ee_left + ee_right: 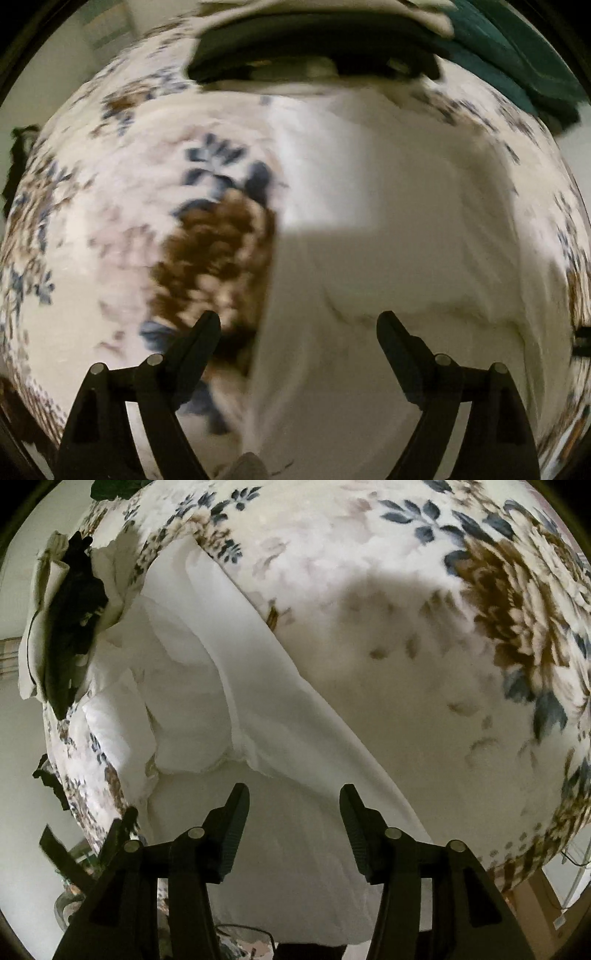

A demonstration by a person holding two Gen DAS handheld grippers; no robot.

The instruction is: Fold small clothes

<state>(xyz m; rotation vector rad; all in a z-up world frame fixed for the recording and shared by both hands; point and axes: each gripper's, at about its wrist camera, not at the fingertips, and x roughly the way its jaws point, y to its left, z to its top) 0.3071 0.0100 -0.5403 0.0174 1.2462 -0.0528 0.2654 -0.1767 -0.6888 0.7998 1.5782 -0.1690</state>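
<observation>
Both the left gripper and right gripper hang released above the white garment. Its folded edge probably runs far-left to near-right, directly under the right one.

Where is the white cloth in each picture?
Left wrist view: the white cloth fills the middle and right, under the open left gripper.
Right wrist view: the white cloth runs from upper left down to the bottom middle, under the open right gripper.
Shared landmark: the flowered blanket beneath it, with a big brown flower beside the cloth's edge.
</observation>
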